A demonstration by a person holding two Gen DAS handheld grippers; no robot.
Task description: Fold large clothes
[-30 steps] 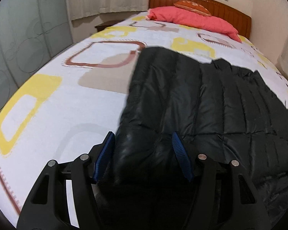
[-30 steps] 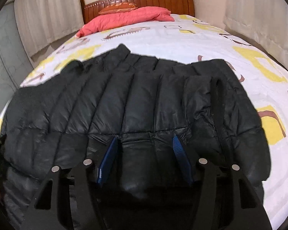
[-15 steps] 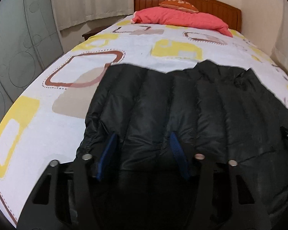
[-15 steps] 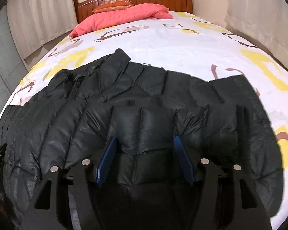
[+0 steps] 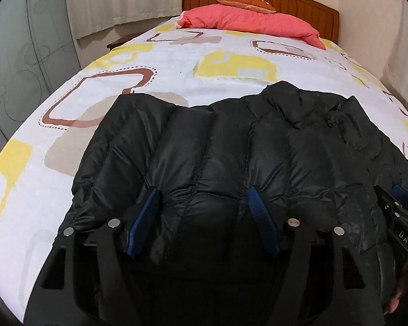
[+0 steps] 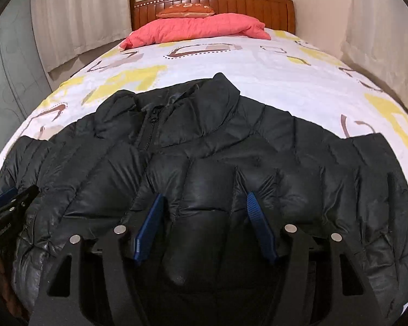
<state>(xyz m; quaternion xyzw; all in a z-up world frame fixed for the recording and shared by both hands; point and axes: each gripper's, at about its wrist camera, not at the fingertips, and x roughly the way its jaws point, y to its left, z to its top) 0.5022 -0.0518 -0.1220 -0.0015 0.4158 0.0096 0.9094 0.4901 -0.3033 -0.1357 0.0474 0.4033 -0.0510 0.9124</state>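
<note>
Soft indoor light, fisheye-bent edges, dark corners

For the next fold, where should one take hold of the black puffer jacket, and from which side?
Probably grip the black puffer jacket at its collar, coming from the headboard side: it stands up from the bed as a raised ridge, easier to pinch than the flat quilted panels.

A black quilted puffer jacket [image 6: 212, 163] lies spread across the near end of the bed, glossy, its padding stitched into puffy channels. Its stand-up collar [image 6: 217, 100] points toward the headboard, with the zipper [image 6: 151, 125] running down just left of it. The lower part is doubled up over the chest, so a thick fold sits nearest. From the left side the jacket [image 5: 231, 149] looks rumpled near the collar.
</note>
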